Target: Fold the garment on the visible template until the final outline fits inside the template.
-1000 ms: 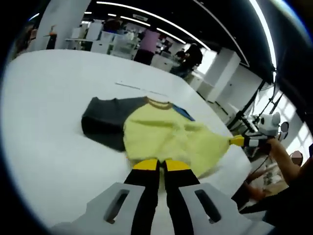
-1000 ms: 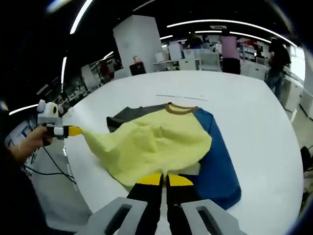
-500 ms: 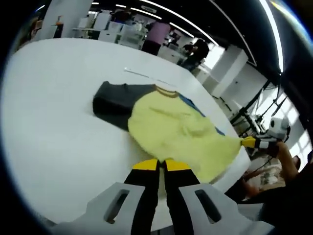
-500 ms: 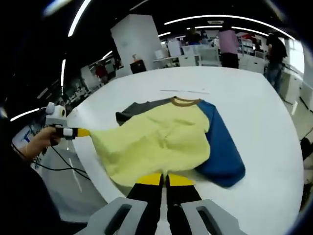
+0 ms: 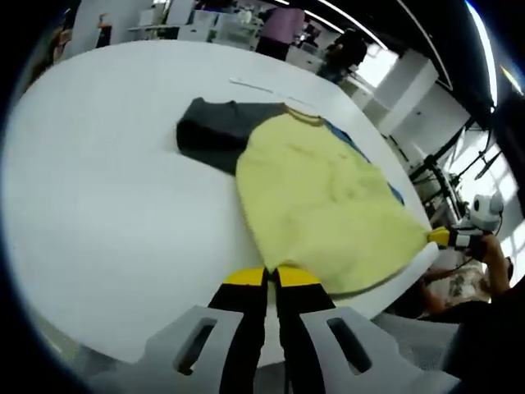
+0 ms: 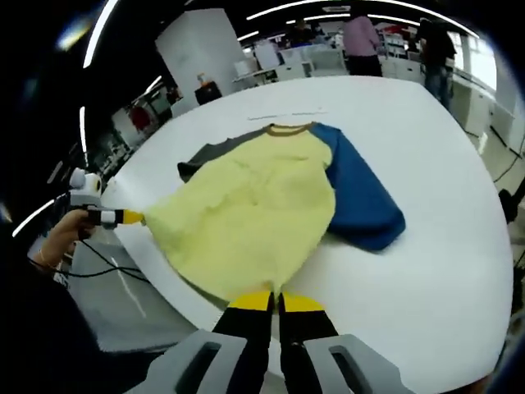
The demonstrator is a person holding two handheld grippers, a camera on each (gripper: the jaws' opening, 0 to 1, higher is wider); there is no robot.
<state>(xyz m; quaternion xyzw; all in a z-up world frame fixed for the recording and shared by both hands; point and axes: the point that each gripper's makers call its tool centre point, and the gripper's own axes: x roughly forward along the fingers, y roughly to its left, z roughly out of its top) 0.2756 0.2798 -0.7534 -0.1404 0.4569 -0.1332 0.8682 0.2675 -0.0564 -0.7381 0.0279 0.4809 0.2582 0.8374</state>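
A yellow shirt (image 5: 320, 197) (image 6: 254, 205) lies stretched out flat on the white table (image 5: 107, 189). It has a dark grey sleeve (image 5: 213, 131) (image 6: 205, 156), a blue sleeve (image 6: 357, 197) and a brown collar (image 6: 287, 128) at the far end. My left gripper (image 5: 271, 277) is shut on one corner of the near hem; a hand holds it at the left of the right gripper view (image 6: 131, 217). My right gripper (image 6: 275, 302) is shut on the other hem corner and appears at the right of the left gripper view (image 5: 439, 238). The hem is taut between them at the table's edge.
A thin straight line mark (image 6: 287, 113) (image 5: 254, 84) lies on the table just beyond the collar. The hem reaches the table's near edge (image 6: 189, 308), with floor and cables below. People (image 6: 361, 33) stand by desks far behind.
Both grippers have pulled the hem back toward the table's near edge. The bunched yellow body has spread flat, and the blue sleeve has slid out to the side.
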